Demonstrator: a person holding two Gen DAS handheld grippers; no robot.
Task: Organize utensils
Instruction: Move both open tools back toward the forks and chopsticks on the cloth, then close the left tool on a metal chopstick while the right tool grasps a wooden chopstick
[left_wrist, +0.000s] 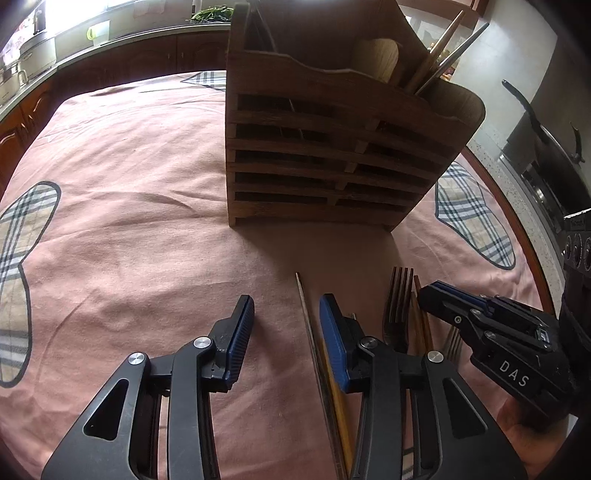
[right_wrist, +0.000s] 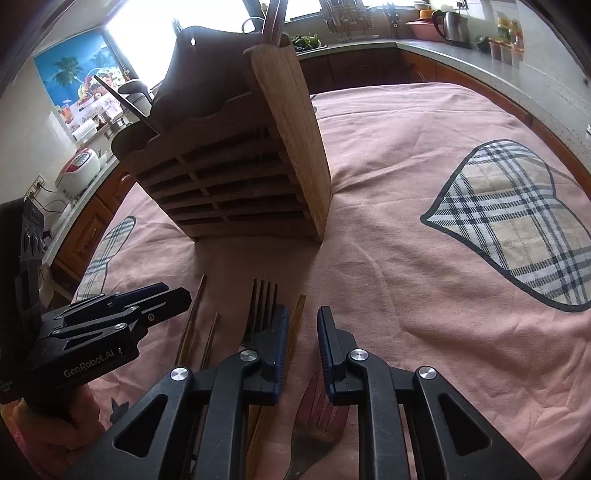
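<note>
A slatted wooden utensil holder (left_wrist: 325, 147) (right_wrist: 236, 177) stands on the pink cloth with chopsticks and a wooden spoon in it. In front of it lie a dark fork (left_wrist: 400, 291) (right_wrist: 264, 299), brown chopsticks (left_wrist: 419, 306) (right_wrist: 197, 302) and a second fork (right_wrist: 317, 417). My left gripper (left_wrist: 286, 321) is open low over the cloth. A thin metal chopstick (left_wrist: 301, 295) runs between its fingers, close to the right one. My right gripper (right_wrist: 301, 325) (left_wrist: 436, 291) has a narrow gap, and a wooden chopstick (right_wrist: 297, 317) lies in that gap with the pads apart from it.
The pink tablecloth (left_wrist: 129, 221) (right_wrist: 406, 184) carries plaid patches (right_wrist: 517, 221). Kitchen counters ring the table, with a kettle (right_wrist: 452, 26), a rice cooker (right_wrist: 79, 166) and a dark pan (left_wrist: 543, 147). A hand holds each gripper's handle.
</note>
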